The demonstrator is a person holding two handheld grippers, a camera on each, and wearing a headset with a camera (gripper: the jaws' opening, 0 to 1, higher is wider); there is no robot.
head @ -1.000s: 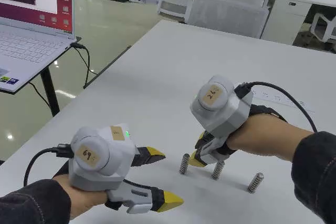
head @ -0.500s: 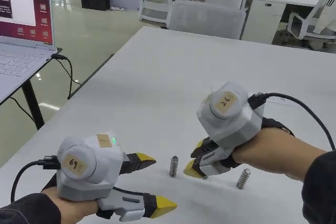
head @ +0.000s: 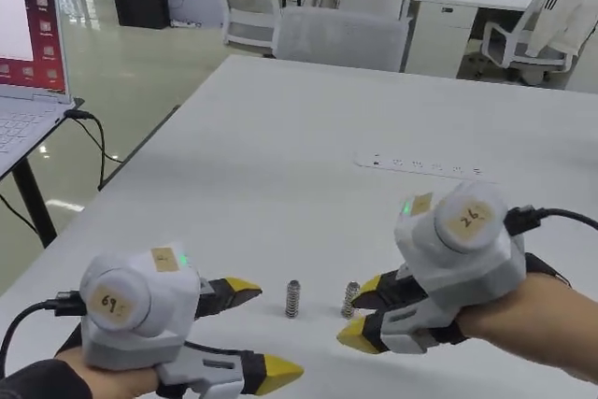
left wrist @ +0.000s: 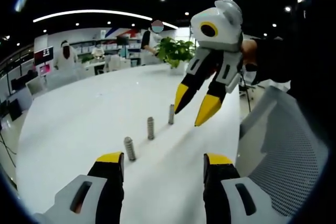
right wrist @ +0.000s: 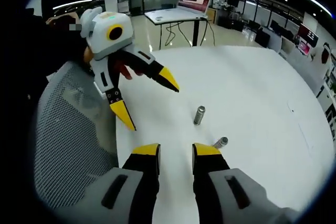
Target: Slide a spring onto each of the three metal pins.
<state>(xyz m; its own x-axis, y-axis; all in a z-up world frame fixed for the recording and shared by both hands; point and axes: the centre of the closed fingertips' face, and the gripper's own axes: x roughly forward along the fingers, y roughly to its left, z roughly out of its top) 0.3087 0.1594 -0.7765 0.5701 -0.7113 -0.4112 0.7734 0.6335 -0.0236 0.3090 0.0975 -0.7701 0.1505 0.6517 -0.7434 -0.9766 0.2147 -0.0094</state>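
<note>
The likeliest mishap is a knock. The three springs (left wrist: 150, 128) stand upright in a short row on the bare white desk (head: 308, 165) with nothing visible to brace them. The right tongs (head: 363, 310) sit low, yellow tips just beside the middle spring (head: 351, 299), which already looks slightly tilted. A small sideways swing or a hasty closing there would probably tip it over or send it rolling. The left spring (head: 292, 298) stands between the two tools, so a careless reach by the left tongs (head: 263, 328) could catch it the same way. Pinching a coil too hard might also make it squirt out of the grip. Whether a pin runs up inside each coil cannot be told, so a lift could pull a spring off whatever it stands on. The right spring (left wrist: 171, 114), seen in the left gripper view, stands close under the right tongs' tips. The left tongs are spread wide, hold nothing and touch nothing, to the near left of the row. The right tongs are parted by a narrower gap and are likewise empty, with no spring between them.
</note>
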